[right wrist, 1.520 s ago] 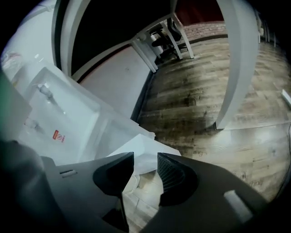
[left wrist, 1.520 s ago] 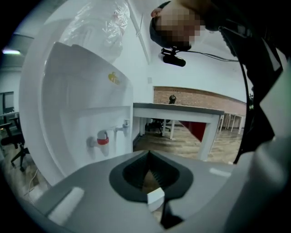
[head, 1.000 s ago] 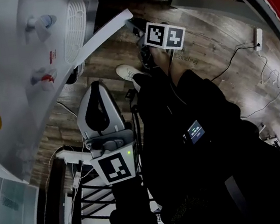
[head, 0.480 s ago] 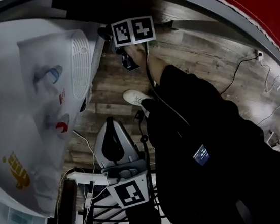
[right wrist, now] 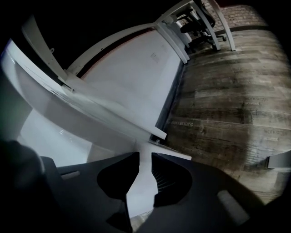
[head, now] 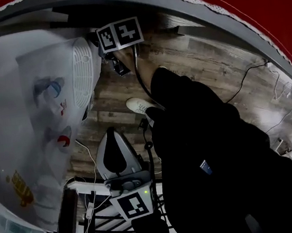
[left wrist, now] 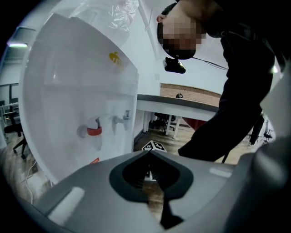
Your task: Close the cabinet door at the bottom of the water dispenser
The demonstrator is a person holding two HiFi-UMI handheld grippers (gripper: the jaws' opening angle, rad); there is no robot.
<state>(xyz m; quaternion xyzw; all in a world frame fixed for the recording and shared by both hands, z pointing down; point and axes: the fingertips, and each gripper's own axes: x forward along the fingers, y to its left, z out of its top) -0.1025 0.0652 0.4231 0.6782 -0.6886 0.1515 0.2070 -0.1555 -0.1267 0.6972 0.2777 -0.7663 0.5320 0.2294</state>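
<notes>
With its fingers (right wrist: pixel 166 170) narrowed onto the white edge of the cabinet door (right wrist: pixel 142 182), low at the water dispenser (head: pixel 38 106) base, the right gripper (right wrist: pixel 144 157) looks partway through closing, final seating unconfirmed, while the left gripper (left wrist: pixel 149 154) fingers meet, empty, well apart.

The white cabinet door (right wrist: pixel 91 104) stands at the water dispenser's (head: pixel 37 63) foot.

water dispenser (head: pixel 37 101) white | cabinet door (right wrist: pixel 143 182) white | floor (head: pixel 204 73) brown wood-grain
</notes>
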